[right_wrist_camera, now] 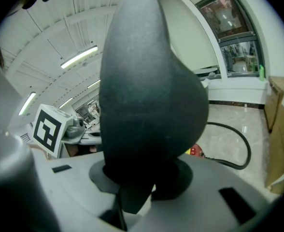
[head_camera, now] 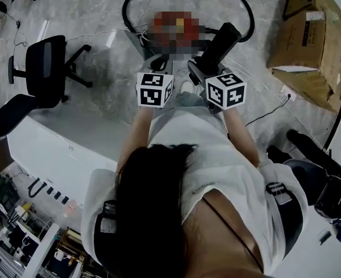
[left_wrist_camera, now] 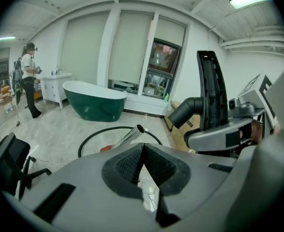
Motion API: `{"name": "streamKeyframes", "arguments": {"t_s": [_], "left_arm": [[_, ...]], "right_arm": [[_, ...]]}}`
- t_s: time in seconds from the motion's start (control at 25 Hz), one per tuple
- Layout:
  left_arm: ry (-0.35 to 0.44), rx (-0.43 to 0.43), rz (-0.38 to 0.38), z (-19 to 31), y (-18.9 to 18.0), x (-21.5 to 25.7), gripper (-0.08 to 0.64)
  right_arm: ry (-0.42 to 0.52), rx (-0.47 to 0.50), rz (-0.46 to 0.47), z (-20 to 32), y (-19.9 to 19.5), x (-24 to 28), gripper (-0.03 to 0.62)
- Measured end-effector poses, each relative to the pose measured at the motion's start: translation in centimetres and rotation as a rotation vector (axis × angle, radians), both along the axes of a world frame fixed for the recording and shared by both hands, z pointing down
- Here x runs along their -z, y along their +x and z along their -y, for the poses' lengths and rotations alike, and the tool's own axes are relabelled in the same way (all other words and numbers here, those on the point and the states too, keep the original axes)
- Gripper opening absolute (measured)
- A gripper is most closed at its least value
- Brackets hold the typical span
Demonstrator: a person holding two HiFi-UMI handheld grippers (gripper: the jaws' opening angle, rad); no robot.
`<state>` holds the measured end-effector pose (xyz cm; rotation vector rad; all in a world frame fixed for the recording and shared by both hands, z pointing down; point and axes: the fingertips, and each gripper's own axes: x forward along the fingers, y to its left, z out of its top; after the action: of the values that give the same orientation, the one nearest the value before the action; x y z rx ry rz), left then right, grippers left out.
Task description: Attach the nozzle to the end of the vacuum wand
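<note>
Clamping the black nozzle (right_wrist_camera: 151,95) in the right gripper (right_wrist_camera: 145,178). The left gripper (left_wrist_camera: 143,149) is pinched shut w/ nothing in it, and the shiny wand (left_wrist_camera: 128,136) tip pokes out just past it. Nozzle's prob stiff, light plastic imo, so best gripped near its neck.

No legible text on anything here.
</note>
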<state>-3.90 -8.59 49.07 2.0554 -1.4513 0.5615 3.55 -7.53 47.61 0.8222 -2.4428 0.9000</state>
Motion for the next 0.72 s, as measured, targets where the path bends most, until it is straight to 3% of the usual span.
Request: {"name": "streamKeyframes", "arguments": {"t_s": [0.72], "left_arm": [[0.006, 0.068, 0.020, 1.6, 0.4, -0.4, 0.003]], "right_arm": [[-0.030, 0.042, -0.014, 2.0, 1.8, -1.0, 0.110]]}}
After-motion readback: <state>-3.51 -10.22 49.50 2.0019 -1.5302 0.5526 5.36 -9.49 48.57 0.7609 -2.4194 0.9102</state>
